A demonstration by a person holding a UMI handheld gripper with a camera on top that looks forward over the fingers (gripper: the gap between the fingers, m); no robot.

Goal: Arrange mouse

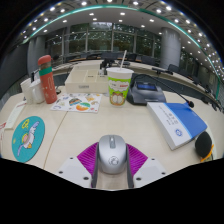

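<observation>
**Mouse in the claw, looking for its spot**

I've got the mouse (pixel 112 153) right between my fingers, and my claw (pixel 112 160) is narrowed onto it: both pink pads (pixel 88 157) sit flush against its flanks with no gap I can make out on either side. I read that as a grip, not just a straddle. Whether the mouse is lifted or resting on the table (pixel 100 125), I can't tell from here.

Ahead of me the desk is busy. Straight beyond the mouse stands a green-and-white cup (pixel 119 86), with a dark box (pixel 146 94) just beside it on the right. Further right lies a blue-and-white book (pixel 178 122), angled. To the left, a colourful sheet (pixel 77 102), a round teal mat (pixel 28 138) and a red bottle (pixel 46 79) near the far left edge.

My judgement: the open stretch of table just ahead of the fingers, short of the cup, is the natural place to set the mouse square. To do it well I want steady, even pressure on both flanks so the mouse doesn't twist, its nose pointing straight away from me, and a low, level travel. The cup is the thing to watch; I stop well short of it. The mouse goes down flat before I ease the fingers apart, then I back straight off so the pads don't drag it crooked.
</observation>
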